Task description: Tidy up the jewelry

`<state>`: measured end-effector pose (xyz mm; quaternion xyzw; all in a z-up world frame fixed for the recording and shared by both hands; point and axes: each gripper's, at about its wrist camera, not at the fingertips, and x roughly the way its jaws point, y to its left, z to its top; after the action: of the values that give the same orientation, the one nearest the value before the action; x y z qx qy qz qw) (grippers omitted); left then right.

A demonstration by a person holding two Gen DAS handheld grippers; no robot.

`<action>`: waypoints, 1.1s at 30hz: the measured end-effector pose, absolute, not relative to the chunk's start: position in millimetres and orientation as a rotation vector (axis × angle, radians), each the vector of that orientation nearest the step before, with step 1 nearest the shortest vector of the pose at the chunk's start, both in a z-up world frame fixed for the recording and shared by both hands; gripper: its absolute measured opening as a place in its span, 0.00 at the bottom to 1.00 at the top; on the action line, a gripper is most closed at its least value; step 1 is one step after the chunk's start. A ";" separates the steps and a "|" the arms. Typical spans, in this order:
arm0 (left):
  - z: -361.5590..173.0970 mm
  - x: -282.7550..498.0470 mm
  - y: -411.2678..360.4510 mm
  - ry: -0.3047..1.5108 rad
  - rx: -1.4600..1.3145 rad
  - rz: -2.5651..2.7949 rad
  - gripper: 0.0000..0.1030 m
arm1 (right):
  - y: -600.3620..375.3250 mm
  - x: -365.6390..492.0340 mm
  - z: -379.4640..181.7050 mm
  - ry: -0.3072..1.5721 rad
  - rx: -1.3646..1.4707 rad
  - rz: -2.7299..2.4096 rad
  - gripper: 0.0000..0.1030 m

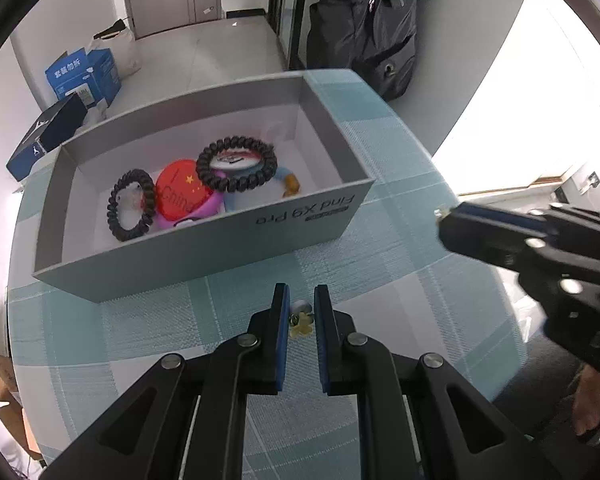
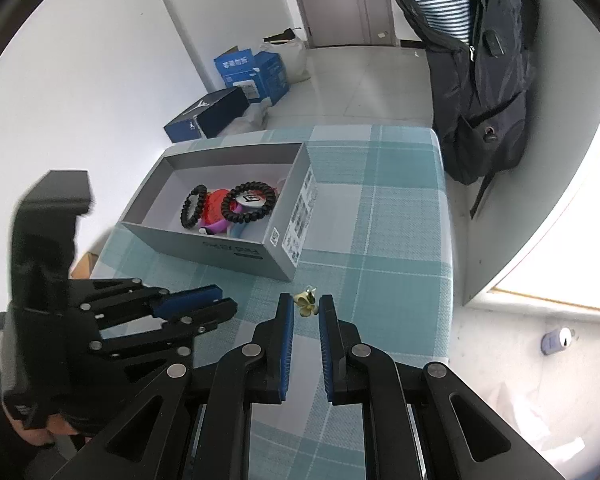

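Left wrist view is showing the left tongs (image 1: 301,300) narrowed right down on a small yellow flower-shaped charm with a silvery bead (image 1: 300,320), just above the teal checked cloth surface (image 1: 380,240). The right tongs (image 2: 306,297) are pinching a second yellow flower-shaped charm (image 2: 305,306) in the same narrow way, though how firmly either pair is biting is hard to judge through the fisheye.

These pieces are tiny and sitting out near the tips, so a twist or a jolt on the way to the open grey cardboard box (image 1: 204,248) could be flicking one onto the cloth or the floor. Clipping the box's near wall is another risk, nudging it along the surface.

Writing: the box front is reading "Find X9 Pro", upside down. Inside, beside two dark coiled bands (image 1: 236,166), a round red badge (image 1: 180,194) is showing "China" with yellow stars. On the floor, a blue carton (image 1: 84,76) is carrying Chinese characters, and a dark blue shoebox (image 1: 48,136) a white jumping figure.
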<state>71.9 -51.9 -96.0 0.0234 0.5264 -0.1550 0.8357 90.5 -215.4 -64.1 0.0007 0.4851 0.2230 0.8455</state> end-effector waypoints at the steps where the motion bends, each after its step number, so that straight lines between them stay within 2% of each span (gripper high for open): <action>1: -95.1 72.8 -49.4 1.116 0.036 -0.337 0.08 | -214.7 90.7 -64.1 1.023 0.002 0.471 0.11; 19: -44.4 84.4 30.9 0.996 -0.298 -0.317 0.08 | -196.2 106.2 -42.7 0.968 0.159 0.548 0.11; 33: -21.0 120.2 58.0 0.969 -0.358 -0.309 0.08 | -156.6 139.7 -15.4 0.957 0.109 0.659 0.11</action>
<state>120.2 58.0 -21.0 -0.1703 0.4612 -0.1470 0.8583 139.7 -156.6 -15.4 0.0514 0.4519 0.3112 0.8344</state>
